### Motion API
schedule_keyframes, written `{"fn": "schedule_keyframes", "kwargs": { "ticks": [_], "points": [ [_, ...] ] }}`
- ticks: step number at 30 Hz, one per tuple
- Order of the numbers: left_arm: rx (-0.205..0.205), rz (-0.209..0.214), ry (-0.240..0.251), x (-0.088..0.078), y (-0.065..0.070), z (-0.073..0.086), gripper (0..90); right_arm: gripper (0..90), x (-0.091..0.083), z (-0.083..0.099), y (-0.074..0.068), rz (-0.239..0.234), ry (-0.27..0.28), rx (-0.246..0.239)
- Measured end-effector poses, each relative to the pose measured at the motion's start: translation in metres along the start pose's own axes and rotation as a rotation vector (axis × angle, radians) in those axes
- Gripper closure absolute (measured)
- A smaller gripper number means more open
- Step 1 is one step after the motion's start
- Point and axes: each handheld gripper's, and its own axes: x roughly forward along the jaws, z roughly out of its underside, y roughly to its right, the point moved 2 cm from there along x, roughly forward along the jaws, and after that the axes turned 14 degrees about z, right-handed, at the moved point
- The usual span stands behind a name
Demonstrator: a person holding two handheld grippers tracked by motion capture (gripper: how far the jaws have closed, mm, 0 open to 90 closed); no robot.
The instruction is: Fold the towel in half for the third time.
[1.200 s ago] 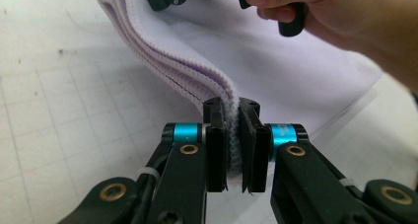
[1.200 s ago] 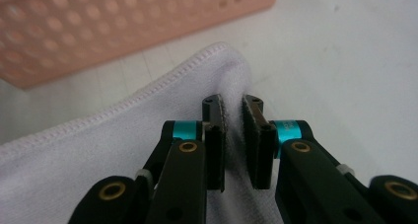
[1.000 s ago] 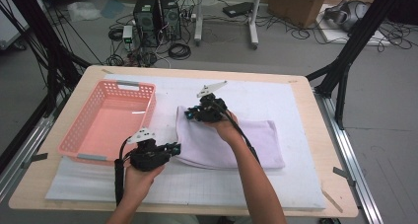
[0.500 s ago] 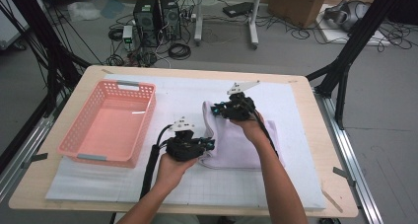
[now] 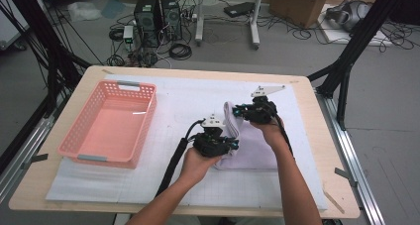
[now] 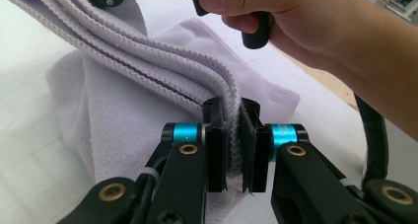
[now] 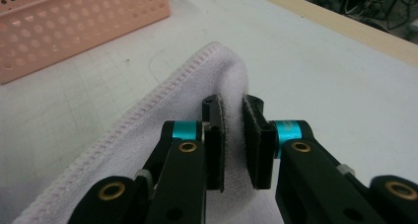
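1. The lavender towel [image 5: 247, 148] lay on the white gridded mat [image 5: 183, 101], toward the right half of the table [image 5: 317, 136], partly folded, with its left edge lifted into a ridge above the flat part.
2. The left gripper [image 5: 233, 144] was clamped on the near end of that raised edge; in the left gripper view its jaws were pinched tight on several stacked hems of the towel [image 6: 148, 86], the cloth squeezed between the pads [image 6: 215, 135].
3. The right gripper [image 5: 236, 111] held the far end of the same edge, nearer the table's back edge; in the right gripper view its jaws were closed on a rounded fold of the towel [image 7: 217, 71], stitched hem running down to the left.
4. Between the two grippers the lifted edge hung in a short arc, while the rest of the towel rested flat on the mat beneath the right forearm [image 5: 292, 185].
5. The right hand [image 6: 296, 21] showed in the left gripper view, just above the draped cloth, wrapped round its handle.
6. A pink plastic basket [image 5: 81, 138] sat on the mat by the table's left edge, well apart from the towel, and I saw nothing inside it.
7. Beyond the table's far edge stood black computer towers [image 5: 158, 12] and loose cables on the grey floor.
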Motion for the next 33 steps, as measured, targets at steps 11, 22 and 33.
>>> {"fn": "schedule_keyframes", "kwargs": {
  "ticks": [11, 22, 33],
  "points": [
    [-0.002, 0.007, -0.042, 0.041, -0.001, -0.004, 82.3, 80.4, -0.007, 0.021, 0.020, 0.033, -0.011, 0.032],
    [0.001, 0.010, -0.084, 0.080, 0.004, -0.007, 81.0, 79.8, -0.017, 0.040, 0.038, 0.071, -0.018, 0.047],
    [0.073, 0.043, 0.007, 0.067, 0.009, -0.008, 40.8, 70.5, -0.033, 0.056, 0.048, 0.139, -0.021, 0.087]
  ]
}}
